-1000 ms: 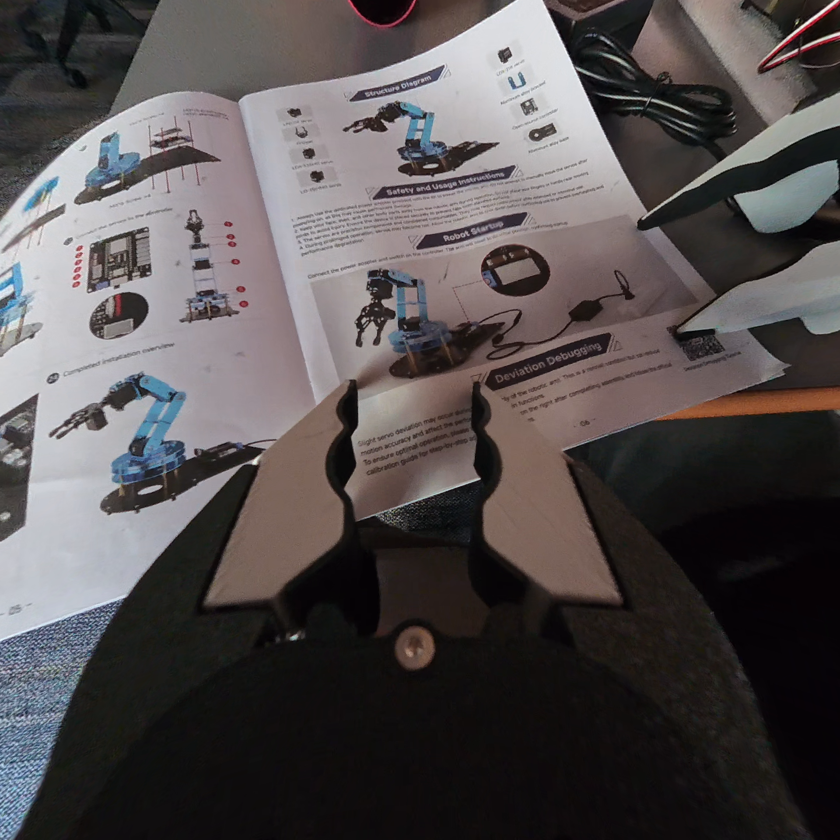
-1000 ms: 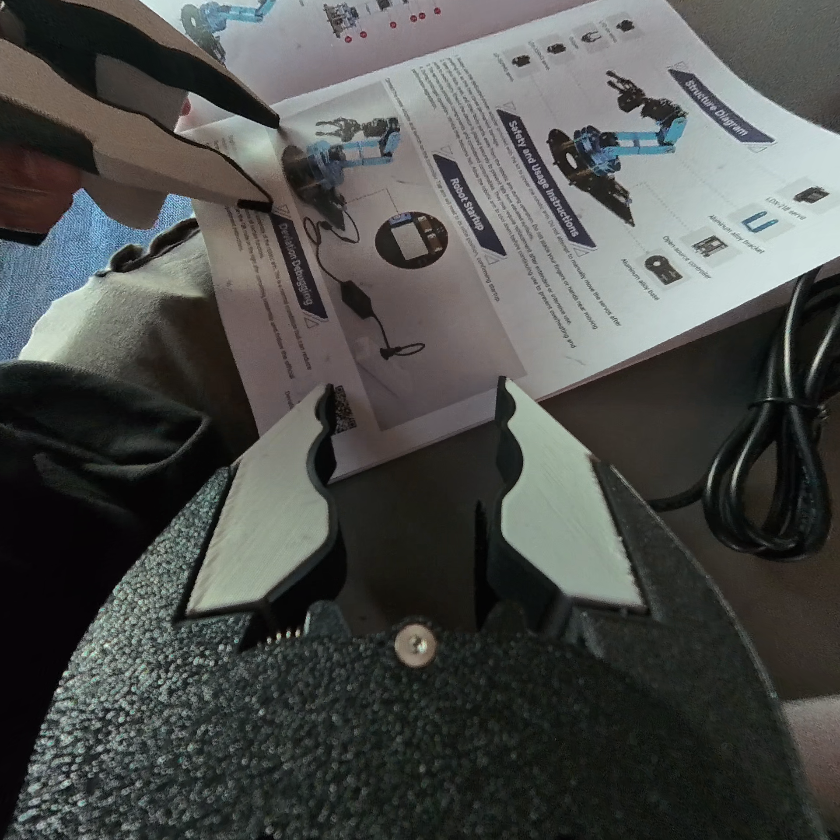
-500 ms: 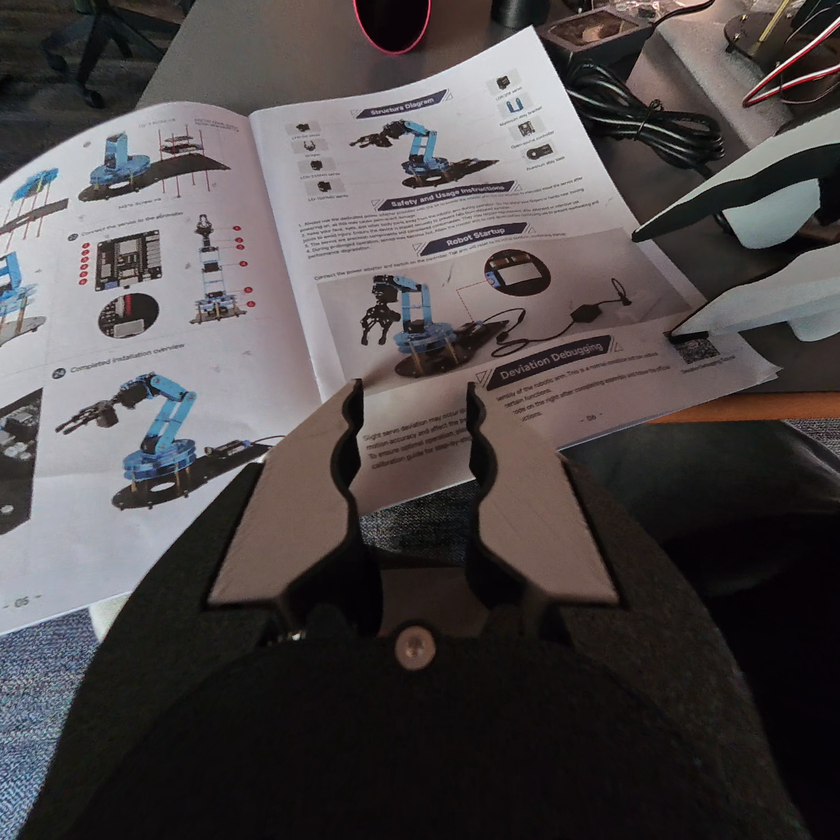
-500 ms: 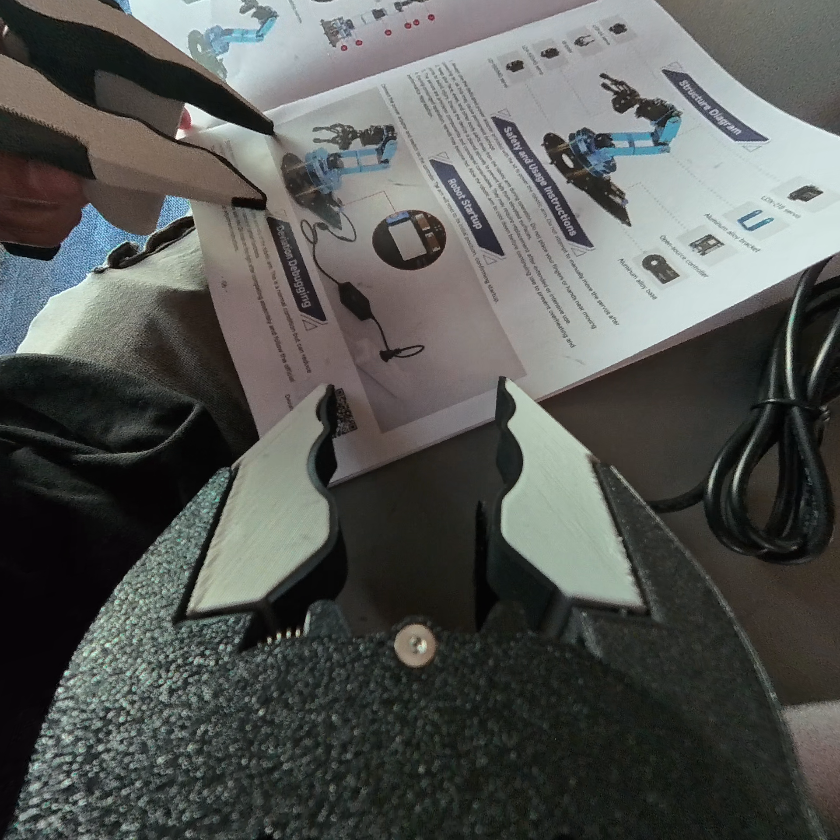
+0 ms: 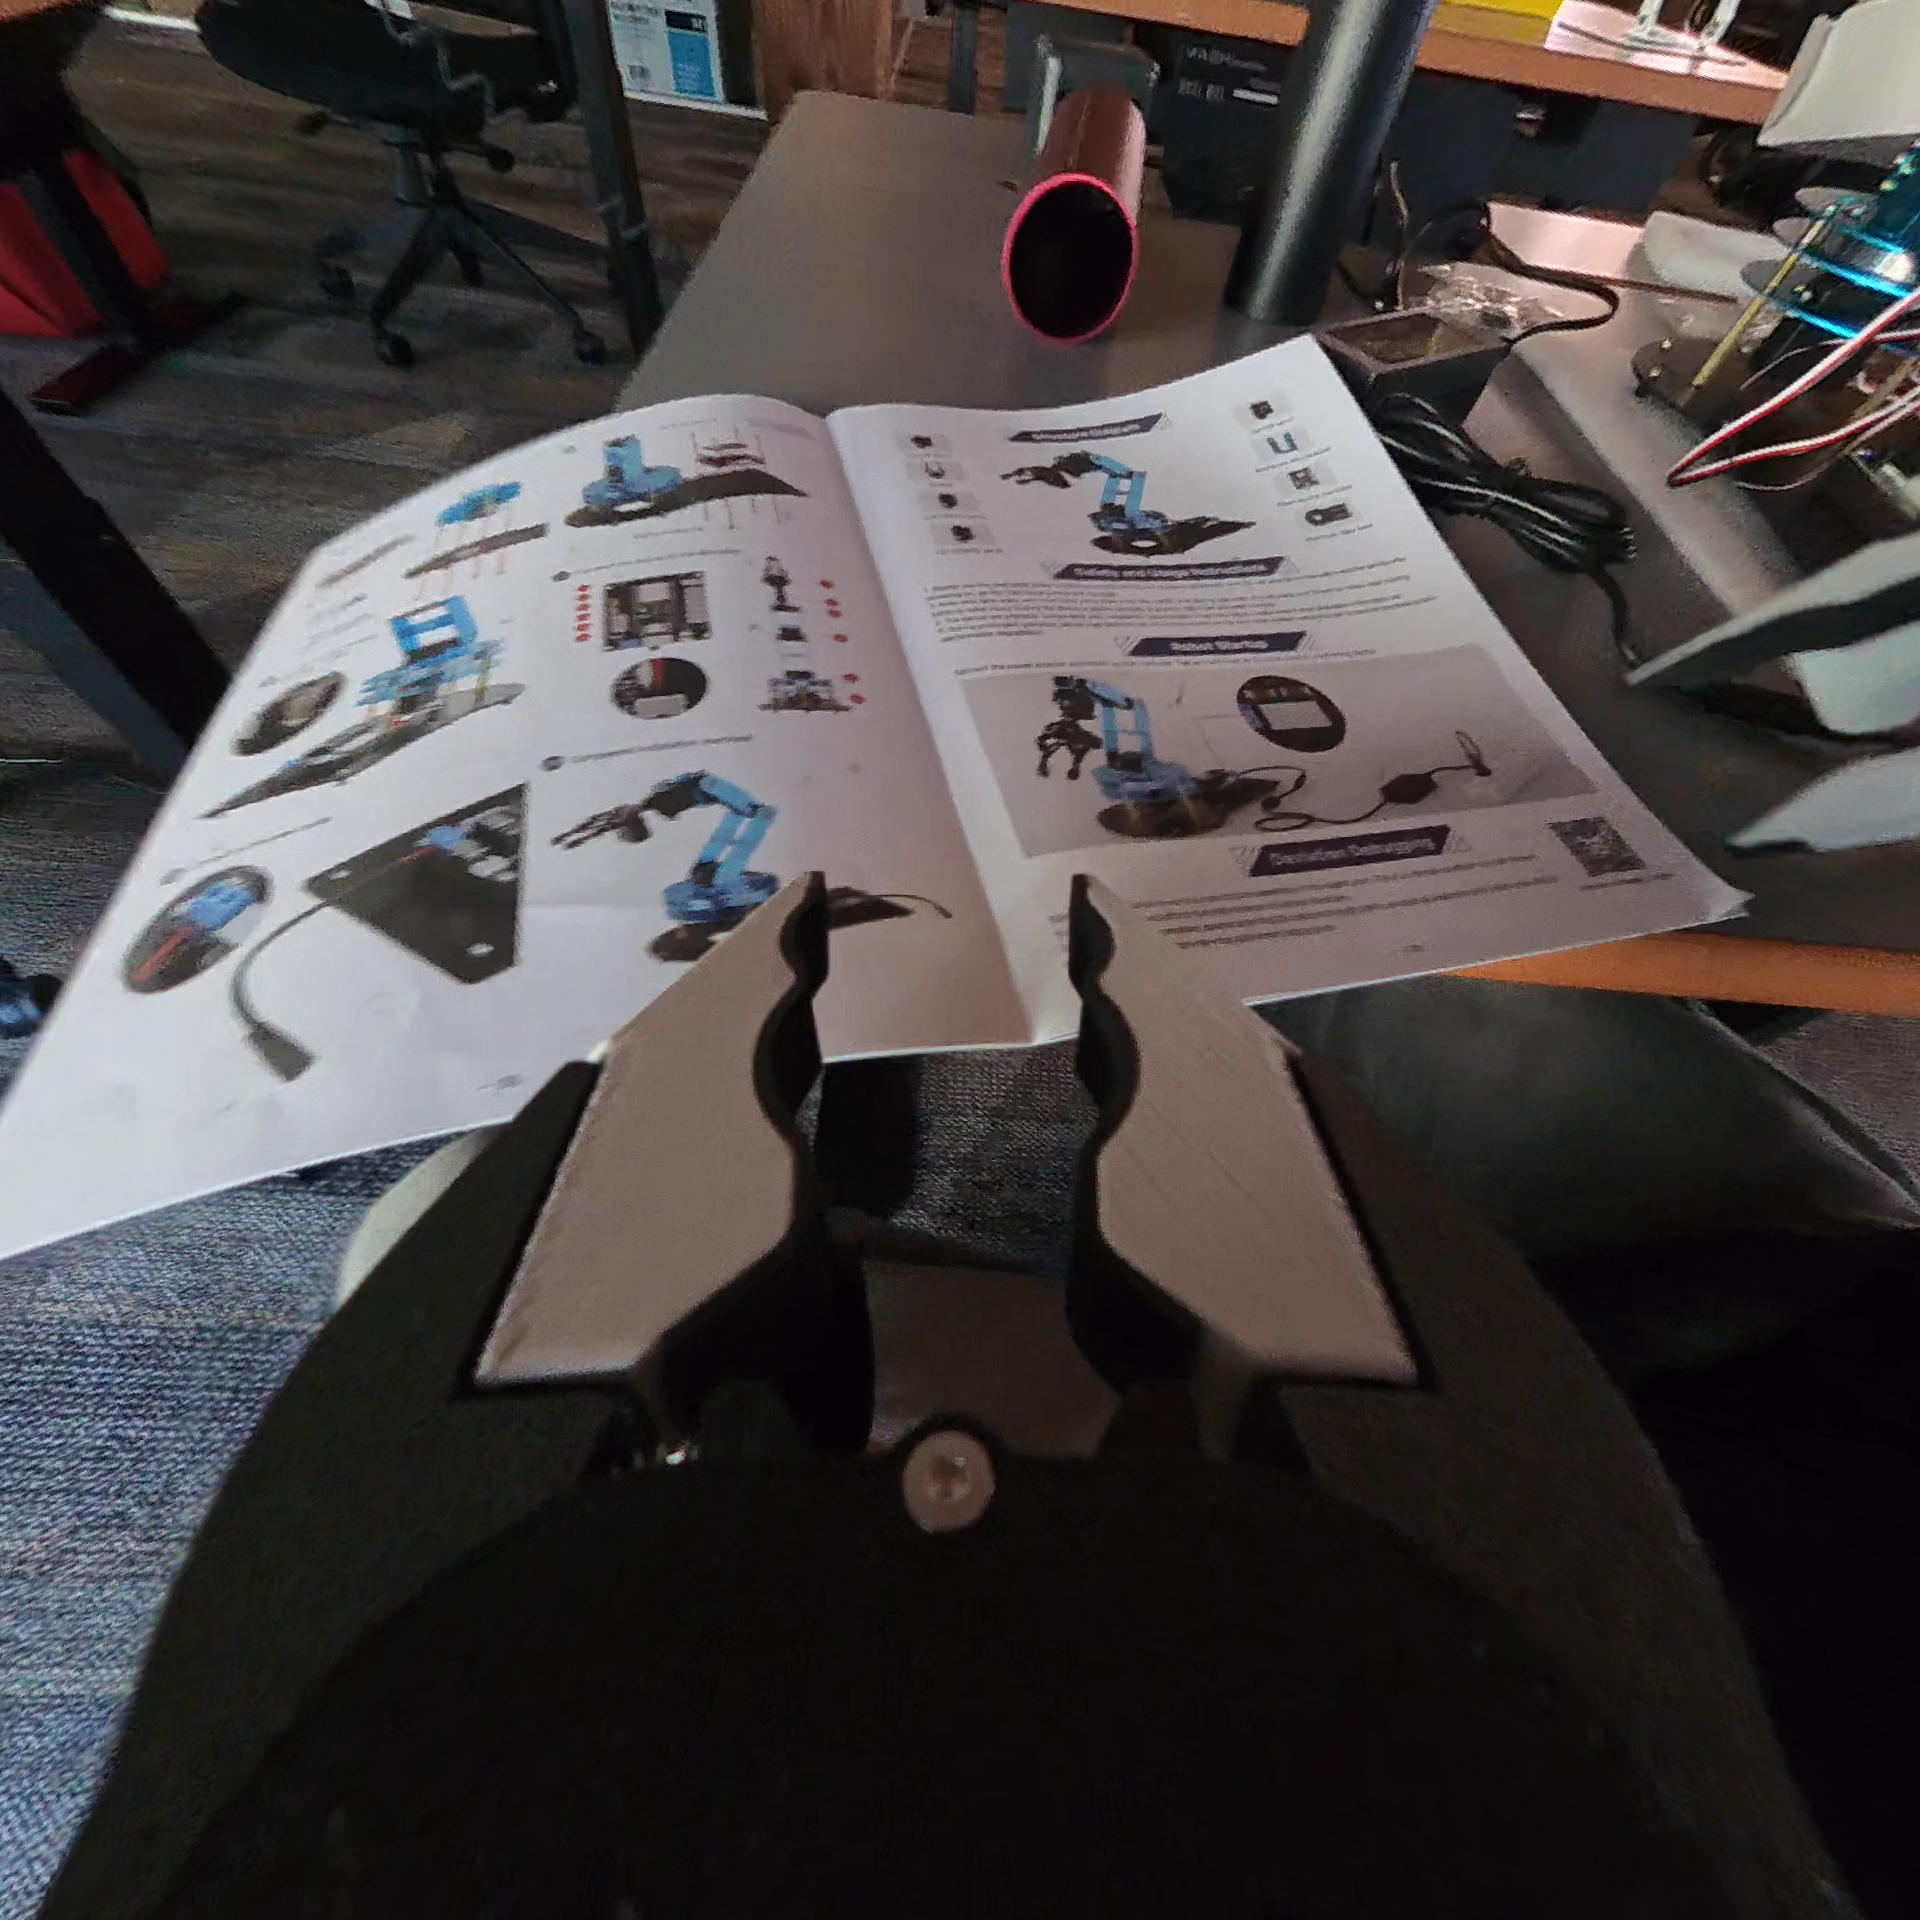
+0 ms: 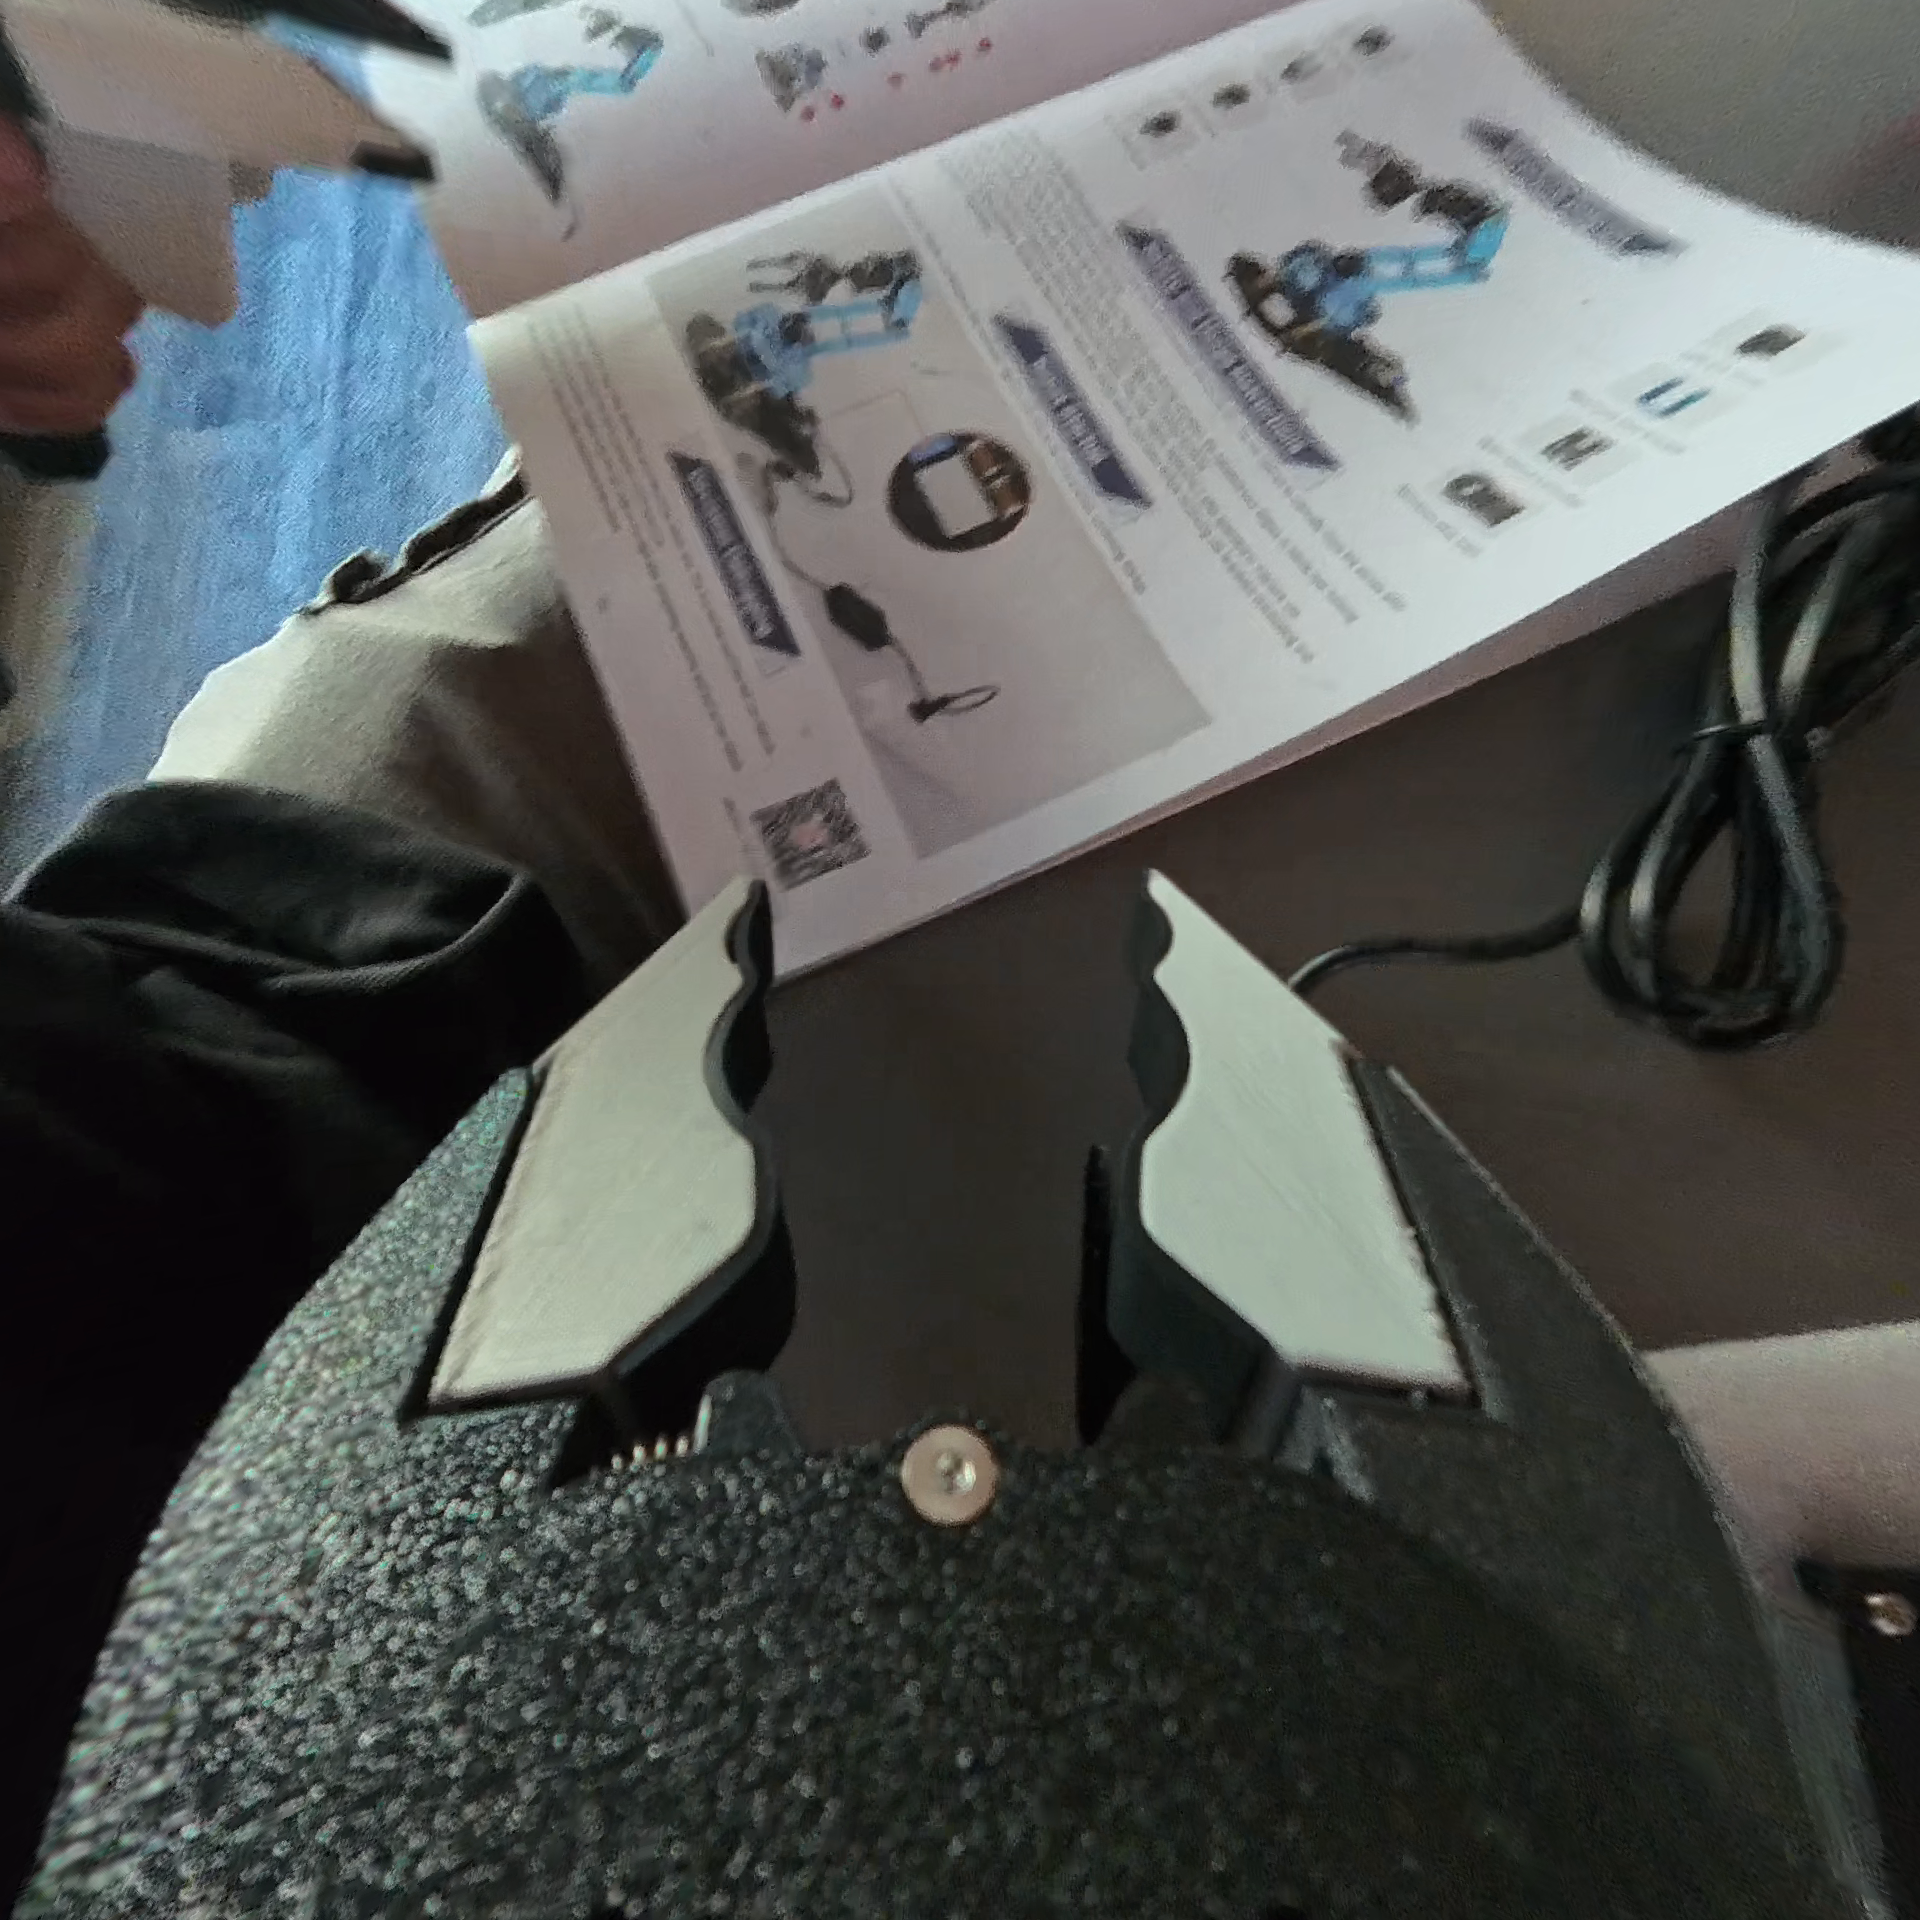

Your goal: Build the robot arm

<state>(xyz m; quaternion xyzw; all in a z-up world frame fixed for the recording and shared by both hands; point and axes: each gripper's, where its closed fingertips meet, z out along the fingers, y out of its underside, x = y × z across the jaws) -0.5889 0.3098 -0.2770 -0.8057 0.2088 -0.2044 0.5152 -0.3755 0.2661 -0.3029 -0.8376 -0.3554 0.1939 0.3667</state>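
- Left gripper (image 5: 945,904), left wrist view: I read its fingers as apart, with nothing between them. The tips hover over the near edge of the open booklet (image 5: 894,727), close to its centre fold.
- I see the booklet lying open on the grey worktop (image 5: 862,239). Its left page overhangs the worktop edge above blue-grey carpet (image 5: 125,1403); its near right corner also projects past the edge.
- A dark tube with a pink rim (image 5: 1070,255) lies on its side beyond the booklet, well apart from it, open end toward the camera.
- A coiled black cable (image 5: 1507,499) lies just beside the booklet's right edge.
- The right gripper (image 5: 1808,727) shows at the right margin, fingers apart, near the booklet's right edge. This view does not tell me whether it touches the page.
- Right gripper (image 6: 951,904), right wrist view: I read its fingers as apart and empty, above bare dark worktop (image 6: 1351,1091). The left fingertip (image 6: 743,914) sits at the booklet's (image 6: 1039,416) near corner; contact cannot be confirmed.
- The black cable (image 6: 1725,862) lies to the right, partly tucked under the booklet's edge.
- The left gripper (image 6: 312,94) appears blurred at upper left, beside the booklet's far page.
- A person's clothing, beige (image 6: 416,707) and black (image 6: 239,1039), fills the left side.
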